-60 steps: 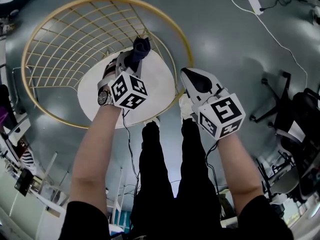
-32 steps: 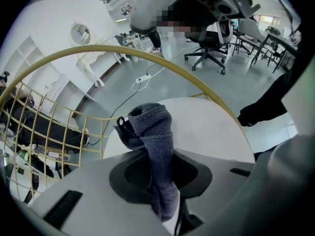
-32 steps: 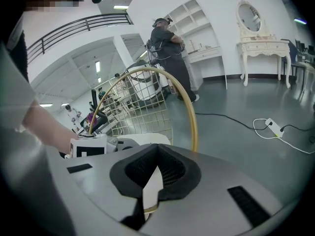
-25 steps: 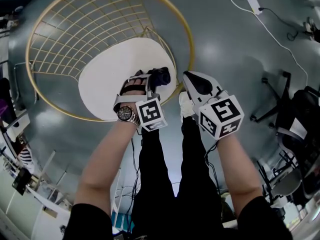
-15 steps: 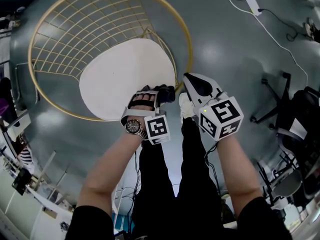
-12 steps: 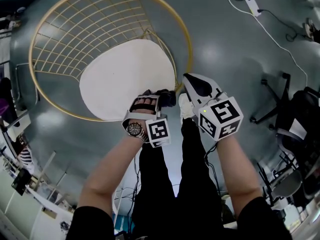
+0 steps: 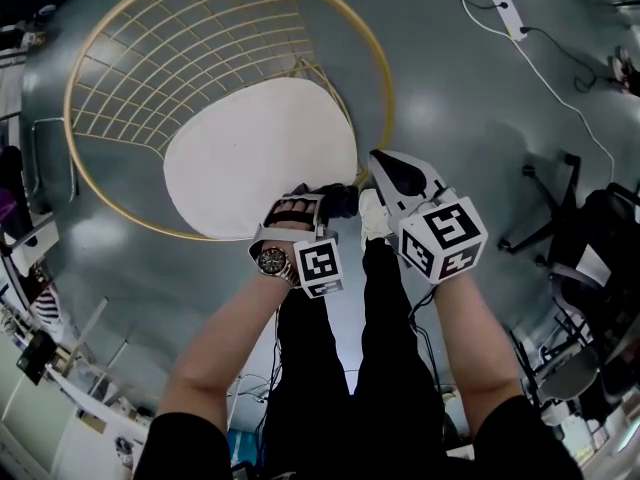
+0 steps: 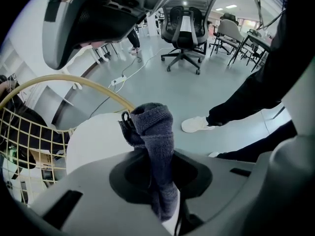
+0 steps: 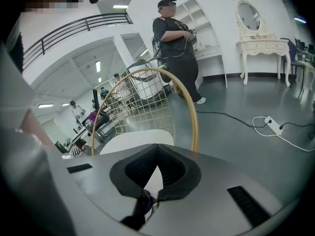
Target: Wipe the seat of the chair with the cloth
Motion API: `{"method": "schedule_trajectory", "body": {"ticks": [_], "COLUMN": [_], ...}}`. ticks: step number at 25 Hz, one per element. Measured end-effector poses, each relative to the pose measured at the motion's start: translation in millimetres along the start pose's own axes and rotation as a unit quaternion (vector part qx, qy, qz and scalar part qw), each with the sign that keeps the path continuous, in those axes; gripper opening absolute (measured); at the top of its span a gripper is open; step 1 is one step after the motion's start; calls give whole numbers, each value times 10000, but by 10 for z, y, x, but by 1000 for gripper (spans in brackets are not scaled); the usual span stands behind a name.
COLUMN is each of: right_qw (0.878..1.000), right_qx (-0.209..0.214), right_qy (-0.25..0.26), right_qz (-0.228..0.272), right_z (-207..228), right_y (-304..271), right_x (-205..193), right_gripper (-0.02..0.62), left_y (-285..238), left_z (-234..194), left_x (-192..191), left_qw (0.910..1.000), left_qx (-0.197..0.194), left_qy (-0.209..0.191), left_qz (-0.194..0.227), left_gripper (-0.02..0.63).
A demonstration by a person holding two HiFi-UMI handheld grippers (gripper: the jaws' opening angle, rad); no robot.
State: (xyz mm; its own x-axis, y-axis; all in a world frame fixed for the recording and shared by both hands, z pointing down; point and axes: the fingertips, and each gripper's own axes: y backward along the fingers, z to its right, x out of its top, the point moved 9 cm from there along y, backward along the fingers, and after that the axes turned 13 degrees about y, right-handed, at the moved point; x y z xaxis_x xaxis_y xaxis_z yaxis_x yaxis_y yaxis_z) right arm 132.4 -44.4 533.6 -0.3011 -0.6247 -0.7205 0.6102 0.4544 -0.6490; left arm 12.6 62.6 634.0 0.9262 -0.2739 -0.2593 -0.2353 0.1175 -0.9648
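Left gripper [image 7: 320, 204]: jaws clamped on cloth [image 8: 153, 132] (at the seat [image 7: 250, 153] edge).
Right gripper [image 7: 388, 168]: jaws closed, nothing held.

Both forearms reach forward, the 2 grippers side by side; the left gripper [image 7: 325, 204] has its jaws clamped on the cloth [image 8: 153, 132], the right gripper [image 7: 384, 168] has its jaws together, empty

Open-plan office w/ swivel chairs [image 8: 186, 31], desks [image 8: 248, 39]

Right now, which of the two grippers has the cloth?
The left gripper, shut on the dark grey cloth. The right gripper is shut with nothing in it.
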Motion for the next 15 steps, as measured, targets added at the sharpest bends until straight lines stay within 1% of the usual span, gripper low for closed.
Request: {"method": "schedule_trajectory", "body": {"ticks": [3, 8, 12, 15], "right_qw": [10000, 10000, 10000, 9999], "right_qx": [7, 45, 77, 108], "right_qy": [-8, 20, 47, 66], "right_qz": [-7, -6, -15, -26], "right_z": [0, 8, -26, -46], "right_y": [-15, -32, -109, -189], "right_x": [9, 55, 122, 124], "right_gripper": [12, 12, 12, 12], "left_y": [36, 180, 299, 333], "left_z": [7, -22, -245, -482], "left_x": [14, 62, -70, -219], "left_qw": [9999, 9988, 9972, 9935], "left_qx": [-62, -78, 254, 490], "left_qy": [120, 376, 596, 918], "left_qz": [54, 291, 383, 451], "left_gripper": [95, 95, 95, 95]}}
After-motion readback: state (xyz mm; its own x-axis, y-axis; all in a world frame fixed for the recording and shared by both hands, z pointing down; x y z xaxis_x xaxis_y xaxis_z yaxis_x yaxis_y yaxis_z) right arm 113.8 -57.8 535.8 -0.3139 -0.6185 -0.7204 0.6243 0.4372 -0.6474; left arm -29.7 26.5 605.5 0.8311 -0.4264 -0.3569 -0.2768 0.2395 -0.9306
